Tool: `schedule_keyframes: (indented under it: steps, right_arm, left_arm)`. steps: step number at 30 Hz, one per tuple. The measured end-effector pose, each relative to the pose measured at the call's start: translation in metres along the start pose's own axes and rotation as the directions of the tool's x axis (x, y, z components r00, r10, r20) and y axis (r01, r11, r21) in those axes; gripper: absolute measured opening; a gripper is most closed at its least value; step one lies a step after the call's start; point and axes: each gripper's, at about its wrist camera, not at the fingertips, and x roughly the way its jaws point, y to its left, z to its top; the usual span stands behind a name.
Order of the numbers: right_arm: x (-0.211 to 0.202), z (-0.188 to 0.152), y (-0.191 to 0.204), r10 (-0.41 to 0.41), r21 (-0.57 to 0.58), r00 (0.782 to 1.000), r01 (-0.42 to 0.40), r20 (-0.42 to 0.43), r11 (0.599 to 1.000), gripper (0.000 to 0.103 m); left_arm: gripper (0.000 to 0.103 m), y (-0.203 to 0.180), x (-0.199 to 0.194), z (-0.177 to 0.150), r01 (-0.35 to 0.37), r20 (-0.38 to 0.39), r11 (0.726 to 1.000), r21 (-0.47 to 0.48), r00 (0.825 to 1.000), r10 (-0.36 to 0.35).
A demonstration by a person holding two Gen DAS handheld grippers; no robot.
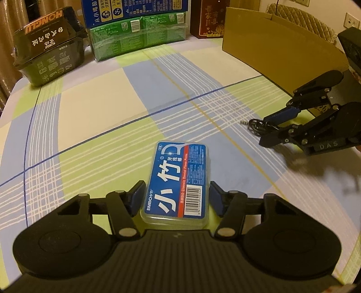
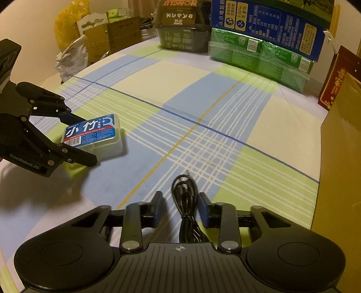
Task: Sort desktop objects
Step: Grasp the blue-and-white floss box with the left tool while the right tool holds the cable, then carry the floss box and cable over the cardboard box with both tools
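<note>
A clear floss-pick box with a blue label (image 1: 178,180) lies lengthwise between the fingers of my left gripper (image 1: 177,195), whose blue pads press its two long sides. In the right wrist view the same box (image 2: 94,133) sits low over the checked tablecloth in the left gripper (image 2: 76,137). A coiled black cable (image 2: 185,202) lies on the cloth between the fingers of my right gripper (image 2: 180,202), close to the right pad, with a gap to the left pad. In the left wrist view the right gripper (image 1: 268,128) straddles the cable (image 1: 255,126), its fingers apart.
An open cardboard box (image 1: 270,40) stands at the right, close to the right gripper (image 2: 338,157). Along the back are a black HONGLU box (image 1: 49,45), green packs (image 1: 140,33) under a blue carton (image 1: 135,9), and a red box (image 1: 212,18).
</note>
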Motion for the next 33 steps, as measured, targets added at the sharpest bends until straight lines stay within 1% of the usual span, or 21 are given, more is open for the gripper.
schedule_keyframes:
  steps: [6,10,13,19,28,33]
  right_arm:
    - [-0.001,0.002,0.002,-0.021,-0.011,1.0,0.021,-0.021,1.0,0.019]
    - [-0.005,0.001,0.001,-0.007,0.016,1.0,0.007,-0.021,1.0,0.019]
    - [-0.012,0.001,0.001,-0.008,0.025,1.0,0.008,-0.013,1.0,0.019]
    - [-0.029,0.002,-0.005,-0.008,0.083,1.0,0.008,0.005,0.996,0.019]
    - [-0.065,0.007,-0.005,-0.024,0.114,0.999,0.02,0.033,0.993,0.019]
    - [-0.087,0.007,-0.001,-0.031,0.134,0.999,0.025,0.045,0.991,0.019]
  left_arm:
    - [0.054,-0.003,-0.002,-0.001,-0.022,0.0,0.999,-0.03,1.0,0.022]
    - [0.053,-0.004,-0.007,0.0,-0.033,0.009,0.998,-0.059,0.999,0.033]
    - [0.053,-0.007,-0.011,0.001,-0.035,0.009,0.998,-0.059,0.999,0.036]
    - [0.053,-0.014,-0.022,0.003,-0.041,0.006,0.996,-0.083,0.999,0.042]
    - [0.053,-0.028,-0.045,0.007,-0.066,0.0,0.99,-0.123,0.998,0.066]
    - [0.053,-0.037,-0.061,0.009,-0.085,0.004,0.988,-0.128,0.996,0.086]
